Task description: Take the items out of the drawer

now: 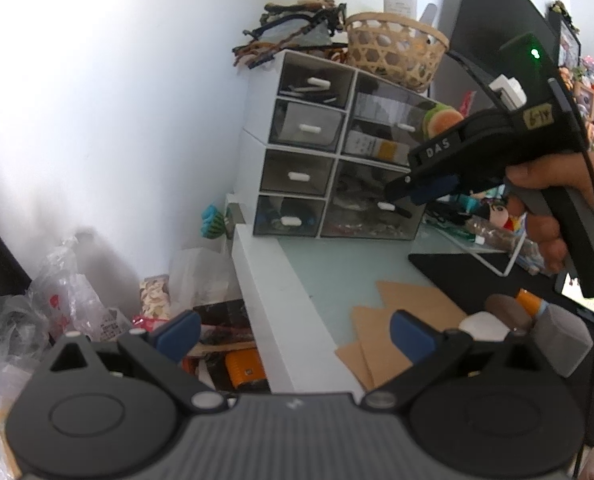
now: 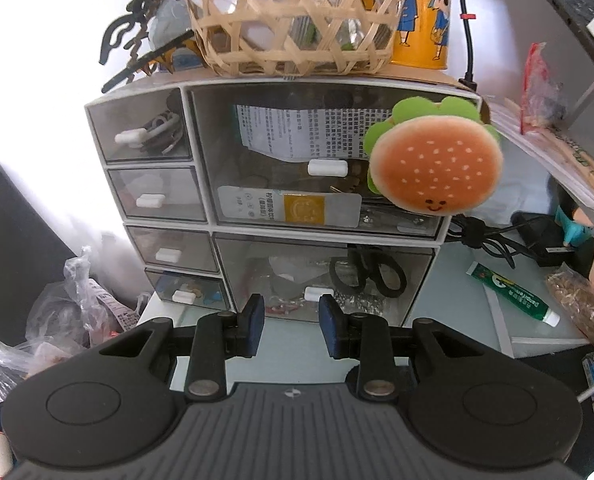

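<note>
A white drawer cabinet point(image 2: 205, 160) with clear-fronted drawers stands on the desk; it also shows in the left wrist view point(image 1: 257, 128). Its drawers are closed. The bottom right drawer point(image 2: 321, 276) has a white handle point(image 2: 318, 293) and holds scissors and packets. My right gripper point(image 2: 292, 322) is open and empty, its blue pads point(image 2: 257, 320) just in front of that handle. In the left wrist view the right gripper point(image 1: 409, 196) hovers at the same drawer. My left gripper point(image 1: 293, 336) is open and empty, low over the desk edge, well back from the cabinet.
A woven basket point(image 2: 293, 12) and a yellow cartoon cup point(image 2: 421, 16) sit on the cabinet. A burger plush point(image 2: 437, 168) hangs at its right side. A green tube point(image 2: 513, 294), cables and toys lie to the right. Plastic bags point(image 1: 65, 300) pile left of the desk.
</note>
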Motion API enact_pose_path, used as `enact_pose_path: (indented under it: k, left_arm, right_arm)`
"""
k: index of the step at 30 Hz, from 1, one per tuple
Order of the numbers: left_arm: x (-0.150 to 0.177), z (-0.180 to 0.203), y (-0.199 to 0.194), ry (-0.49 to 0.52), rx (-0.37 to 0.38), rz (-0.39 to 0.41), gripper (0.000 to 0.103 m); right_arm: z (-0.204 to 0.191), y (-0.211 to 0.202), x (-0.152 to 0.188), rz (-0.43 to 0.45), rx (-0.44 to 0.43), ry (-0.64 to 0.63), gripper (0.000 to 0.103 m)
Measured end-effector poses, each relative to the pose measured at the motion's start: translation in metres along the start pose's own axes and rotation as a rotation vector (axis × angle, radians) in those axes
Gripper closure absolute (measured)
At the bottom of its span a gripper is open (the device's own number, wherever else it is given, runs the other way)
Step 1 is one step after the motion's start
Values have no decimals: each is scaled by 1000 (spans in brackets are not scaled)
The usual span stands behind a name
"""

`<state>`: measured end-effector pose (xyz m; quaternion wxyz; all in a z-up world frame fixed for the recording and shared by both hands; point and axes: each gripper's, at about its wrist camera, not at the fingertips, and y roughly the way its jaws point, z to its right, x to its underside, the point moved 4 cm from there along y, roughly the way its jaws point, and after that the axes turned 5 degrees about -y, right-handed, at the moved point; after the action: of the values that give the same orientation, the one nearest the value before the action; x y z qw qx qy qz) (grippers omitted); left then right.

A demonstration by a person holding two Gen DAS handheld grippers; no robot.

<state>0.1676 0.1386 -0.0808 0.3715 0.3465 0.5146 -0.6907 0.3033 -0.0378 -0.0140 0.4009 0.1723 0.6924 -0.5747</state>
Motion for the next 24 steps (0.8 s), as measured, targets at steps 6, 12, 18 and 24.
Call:
enact_pose_path:
  k: [6,12,18,24]
  left_arm:
    - [-2,7,-6,5,26,8,0]
    - [-5,15,-15,17,35,24,0]
    - [-8,19,-23,22,32,39,0]
    - [-10,24,-29,24,39,47,0]
  right_arm:
    - [-5,-17,4,14,-7,16,46]
    - [-7,-38,9,20,-10,12,26]
    - [-4,-61,13,29,-9,14,16]
    - [2,-81,22,37,-3,19,15]
